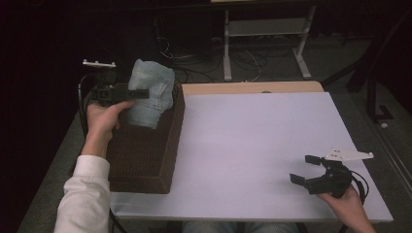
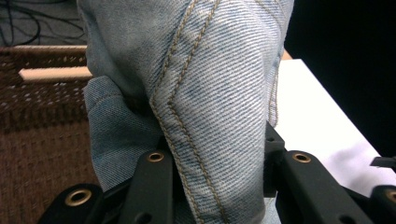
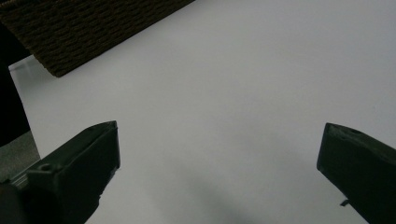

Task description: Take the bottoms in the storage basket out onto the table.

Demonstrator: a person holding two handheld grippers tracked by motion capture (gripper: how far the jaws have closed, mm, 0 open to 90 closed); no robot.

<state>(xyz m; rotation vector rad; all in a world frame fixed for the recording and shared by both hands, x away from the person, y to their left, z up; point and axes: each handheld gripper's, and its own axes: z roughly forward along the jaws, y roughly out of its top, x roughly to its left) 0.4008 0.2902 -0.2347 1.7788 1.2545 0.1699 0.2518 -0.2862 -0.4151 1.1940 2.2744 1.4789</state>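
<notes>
A bundle of light blue denim jeans (image 1: 150, 92) hangs above the far end of a dark brown woven basket (image 1: 145, 150) at the table's left. My left gripper (image 1: 141, 93) is shut on the jeans, holding them lifted over the basket. In the left gripper view the denim (image 2: 205, 93) with tan stitching is clamped between the black jaws. At the table's near right corner my right gripper (image 1: 304, 169) is held by a hand, open, with nothing between its jaws. The right gripper (image 3: 219, 154) hovers over the bare white table (image 3: 233, 84).
The white tabletop (image 1: 262, 145) spans the middle and right. A wooden strip (image 1: 252, 87) runs along the far edge. Beyond the table stand a metal frame (image 1: 265, 39) and cables on the floor. A corner of the basket (image 3: 79, 28) lies ahead of the right gripper.
</notes>
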